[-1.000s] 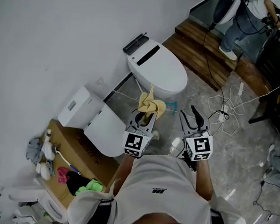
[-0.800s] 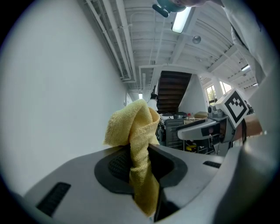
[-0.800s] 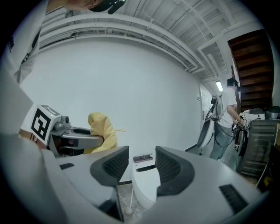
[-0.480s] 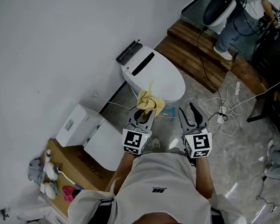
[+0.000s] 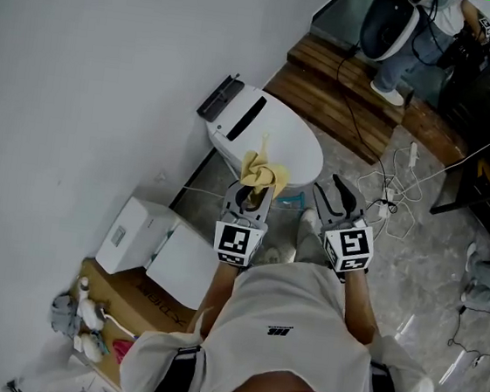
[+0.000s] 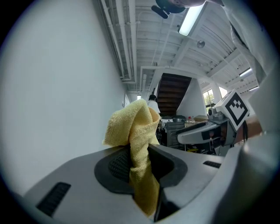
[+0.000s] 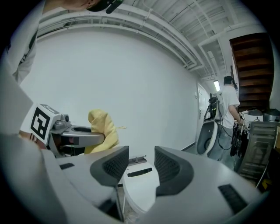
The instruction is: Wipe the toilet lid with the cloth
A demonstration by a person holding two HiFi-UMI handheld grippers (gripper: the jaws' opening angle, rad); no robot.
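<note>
Cloth: yellow, bunched, pinched between jaws of my left gripper; jaws closed tight on it, loose end flopping above tips. Sits over near edge of toilet lid; I cannot tell contact.
Toilet lid: white, down, 12 o'clock from my grippers, by wall.
Right gripper: jaws partly apart, nothing held, lid seen through gap.
Cables: floor, 2 o'clock.
Wooden step: 1 o'clock.
</note>
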